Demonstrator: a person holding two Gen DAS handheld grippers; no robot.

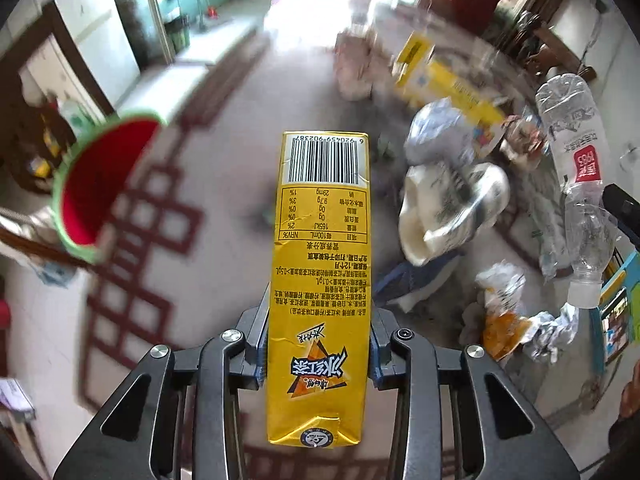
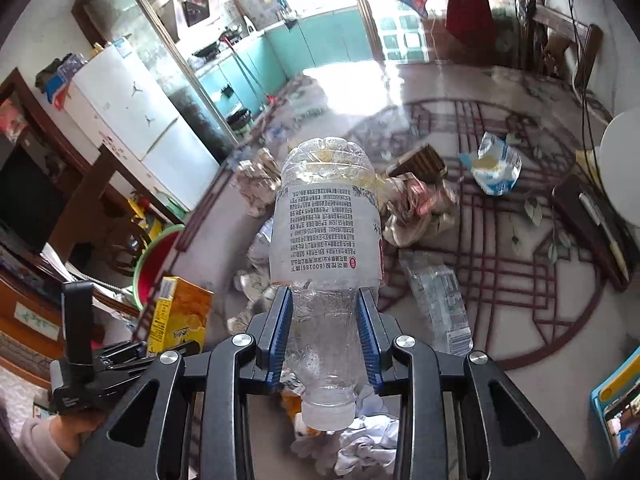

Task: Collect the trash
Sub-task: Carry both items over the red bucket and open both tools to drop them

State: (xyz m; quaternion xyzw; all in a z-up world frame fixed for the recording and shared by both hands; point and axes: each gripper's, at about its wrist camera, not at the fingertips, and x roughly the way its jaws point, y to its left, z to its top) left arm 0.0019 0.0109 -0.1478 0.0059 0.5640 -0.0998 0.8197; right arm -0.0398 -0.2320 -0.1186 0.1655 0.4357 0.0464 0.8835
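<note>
1. Holding two pieces of trash at once, one per gripper; pickup step done for both, drop-off not yet done.
2. Left gripper (image 1: 318,354): pads clenched on the sides of a yellow tea carton (image 1: 320,280), barcode end pointing away, carton filling the centre of the left wrist view.
3. Right gripper (image 2: 325,336): blue pads pressed on the lower body of a clear plastic bottle (image 2: 326,240), white cap nearest the camera, base pointing away, centre of the right wrist view.
4. Same bottle visible at the right edge of the left wrist view; same carton at lower left of the right wrist view. Both grippers near each other.
5. Red bin with green rim (image 1: 100,184): left of frame in the left wrist view, mouth tilted toward the camera, well apart from the carton. Judged the likely receptacle.
6. Remaining litter on the patterned floor: crumpled paper (image 1: 452,204), a second yellow box (image 1: 444,80), a blue-white packet (image 2: 496,164), a flattened bottle (image 2: 438,300).
7. Next move, judged: carrying each item over the bin mouth, releasing only once above the rim; bottle crushes easily, so grip may slip.
8. Background blurred in the left wrist view; fine detail there not readable.
</note>
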